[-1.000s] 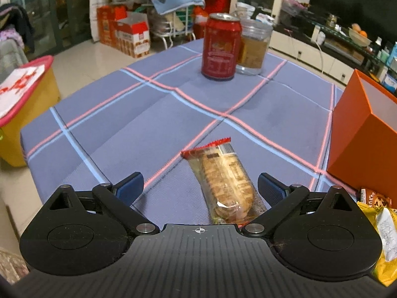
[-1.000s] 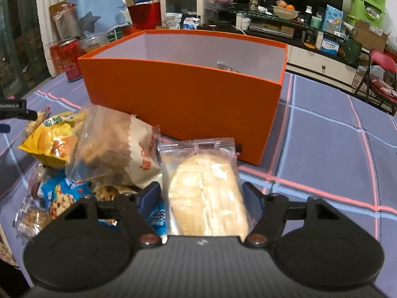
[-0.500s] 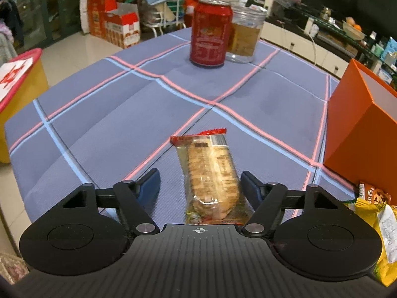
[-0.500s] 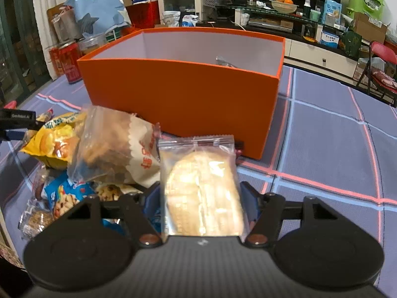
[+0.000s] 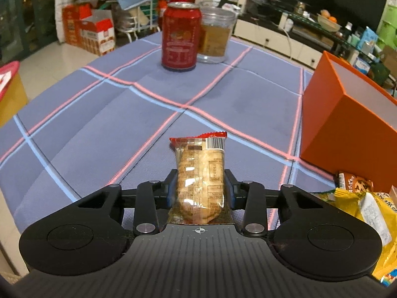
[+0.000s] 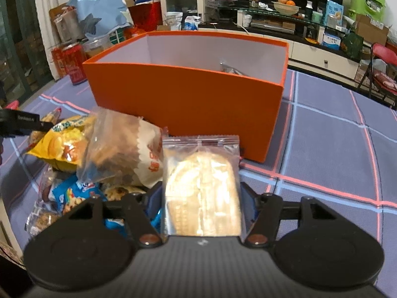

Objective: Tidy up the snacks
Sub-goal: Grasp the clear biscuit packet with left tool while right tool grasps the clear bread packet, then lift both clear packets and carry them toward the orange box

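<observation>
Now | left hand-held gripper [image 5: 200,186] pinching crinkly cracker pack [image 5: 200,173] | right hand-held gripper [image 6: 201,198] clamping glossy clear biscuit packet [image 6: 201,186]

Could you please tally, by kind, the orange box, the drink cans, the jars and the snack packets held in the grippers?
Orange box: 1
Red drink can: 1
Clear jar: 1
Snack packets held in grippers: 2, a red-topped biscuit packet in the left gripper and a clear cracker packet in the right gripper
Total: 5
</observation>
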A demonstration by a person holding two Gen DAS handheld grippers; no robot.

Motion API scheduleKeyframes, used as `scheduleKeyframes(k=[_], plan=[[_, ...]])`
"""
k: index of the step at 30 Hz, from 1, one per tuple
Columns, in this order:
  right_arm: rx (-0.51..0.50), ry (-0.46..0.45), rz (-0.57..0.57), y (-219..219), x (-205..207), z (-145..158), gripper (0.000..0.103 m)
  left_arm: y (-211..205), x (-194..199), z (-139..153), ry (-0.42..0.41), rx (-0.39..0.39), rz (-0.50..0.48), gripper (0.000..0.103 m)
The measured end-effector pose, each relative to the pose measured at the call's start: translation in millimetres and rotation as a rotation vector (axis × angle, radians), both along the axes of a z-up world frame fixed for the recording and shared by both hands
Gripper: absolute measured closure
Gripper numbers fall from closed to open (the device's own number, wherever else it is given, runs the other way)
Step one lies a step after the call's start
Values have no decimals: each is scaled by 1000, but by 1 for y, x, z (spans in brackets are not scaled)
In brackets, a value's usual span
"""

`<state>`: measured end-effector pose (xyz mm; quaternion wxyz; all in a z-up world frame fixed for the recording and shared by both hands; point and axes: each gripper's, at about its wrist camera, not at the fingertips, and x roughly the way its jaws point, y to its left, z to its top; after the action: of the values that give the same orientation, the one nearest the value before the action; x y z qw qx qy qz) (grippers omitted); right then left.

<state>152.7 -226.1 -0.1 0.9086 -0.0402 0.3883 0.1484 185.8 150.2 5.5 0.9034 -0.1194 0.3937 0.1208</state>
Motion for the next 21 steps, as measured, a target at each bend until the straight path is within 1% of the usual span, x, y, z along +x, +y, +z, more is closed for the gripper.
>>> scheduleKeyframes(k=[4,9,17,21], plan=[[-18,-5,3,2,-1,1,44,-12,-2,7,-29,51,-44,103],[-45,-38,0,3,-7,7,45,-22,-4,14,-57,100,-87,103],[-60,-85,-13,5,-16,20,46,-31,-5,18,-79,146,-127,103],[-66,-91,-10,8,-19,21,46,-36,-6,21,-91,167,-146,103]])
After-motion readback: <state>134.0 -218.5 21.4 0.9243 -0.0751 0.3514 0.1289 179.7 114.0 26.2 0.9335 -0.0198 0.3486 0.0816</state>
